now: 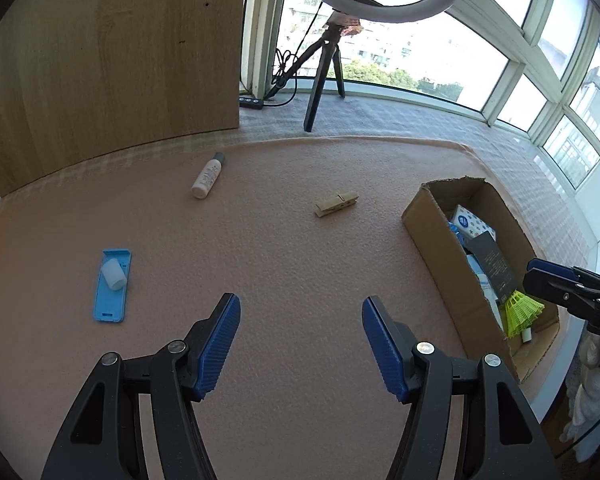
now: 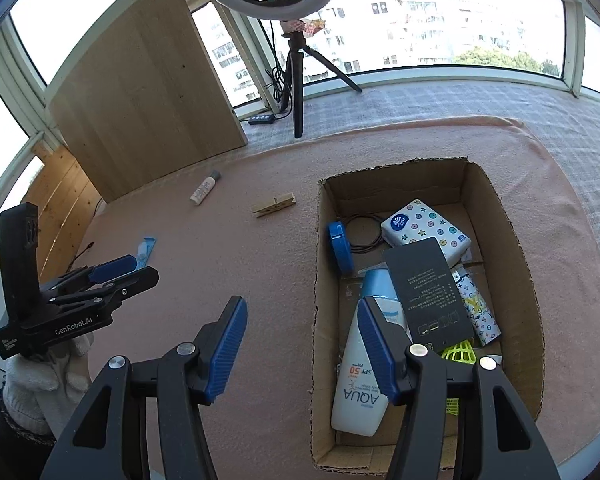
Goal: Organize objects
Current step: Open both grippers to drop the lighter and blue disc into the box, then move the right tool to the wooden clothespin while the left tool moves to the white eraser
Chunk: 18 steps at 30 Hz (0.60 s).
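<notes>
**Three items still loose on the pink mat, both grippers empty**

Nearest the mat's left edge lies the flat blue plastic case (image 1: 112,286) with a small translucent white cap (image 1: 113,275) resting on it. Further in, toward the far edge, a small white plastic bottle with a grey cap (image 1: 208,175) lies on its side. Near the middle sits the pale wooden clothespin (image 1: 337,203). Along the right edge stands the open brown cardboard box (image 2: 320,264), already holding a white sunscreen bottle (image 2: 360,380), a patterned tissue pack (image 2: 426,226), a black card sleeve (image 2: 428,292) and a yellow-green shuttlecock (image 1: 522,310).

The left gripper (image 1: 300,340) hangs over bare mat, jaws standing wide with nothing between them. The right gripper (image 2: 302,348) hovers at the box's near-left wall, jaws moderately apart and also empty.

Risks, as I judge them: the loose cap would likely slide off if the blue case is lifted tilted. The round bottle could roll away from a pinch that lands off-centre. The flat case offers little edge to grip against soft fabric, so the pads may snag the mat. A low swing could catch the box wall.
</notes>
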Each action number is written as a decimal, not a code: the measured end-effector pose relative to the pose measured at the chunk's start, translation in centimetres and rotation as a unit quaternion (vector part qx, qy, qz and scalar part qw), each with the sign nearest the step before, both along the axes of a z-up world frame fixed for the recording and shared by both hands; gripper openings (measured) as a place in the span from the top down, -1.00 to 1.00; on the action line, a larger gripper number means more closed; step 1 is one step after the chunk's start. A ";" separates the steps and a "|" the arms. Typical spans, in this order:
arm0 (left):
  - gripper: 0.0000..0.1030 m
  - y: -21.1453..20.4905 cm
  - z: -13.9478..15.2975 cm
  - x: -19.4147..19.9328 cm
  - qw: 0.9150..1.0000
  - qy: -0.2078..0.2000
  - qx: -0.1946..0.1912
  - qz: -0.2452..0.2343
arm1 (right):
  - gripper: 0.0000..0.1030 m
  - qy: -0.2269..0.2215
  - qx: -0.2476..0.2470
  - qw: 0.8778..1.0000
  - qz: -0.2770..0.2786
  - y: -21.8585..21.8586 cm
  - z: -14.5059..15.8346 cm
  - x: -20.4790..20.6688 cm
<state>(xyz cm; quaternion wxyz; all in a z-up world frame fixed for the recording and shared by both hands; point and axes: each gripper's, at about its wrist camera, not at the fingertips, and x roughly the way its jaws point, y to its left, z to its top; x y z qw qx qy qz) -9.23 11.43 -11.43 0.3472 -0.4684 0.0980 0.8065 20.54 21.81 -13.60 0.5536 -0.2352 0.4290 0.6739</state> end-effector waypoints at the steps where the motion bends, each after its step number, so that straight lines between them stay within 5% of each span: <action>1: -0.30 -1.0 -0.1 -0.5 1.000 0.000 -0.001 0.009 | -0.04 0.001 0.000 1.000 0.004 0.4 0.1 -0.6; 11: -0.29 -10.2 -2.4 -6.6 0.996 -0.006 -0.017 0.088 | -0.04 0.006 0.000 0.999 0.048 6.2 0.0 -6.8; 18: -0.21 -12.1 -3.9 -10.8 0.995 -0.014 -0.021 0.101 | -0.04 -0.008 -0.028 0.997 0.069 11.3 -1.8 -9.3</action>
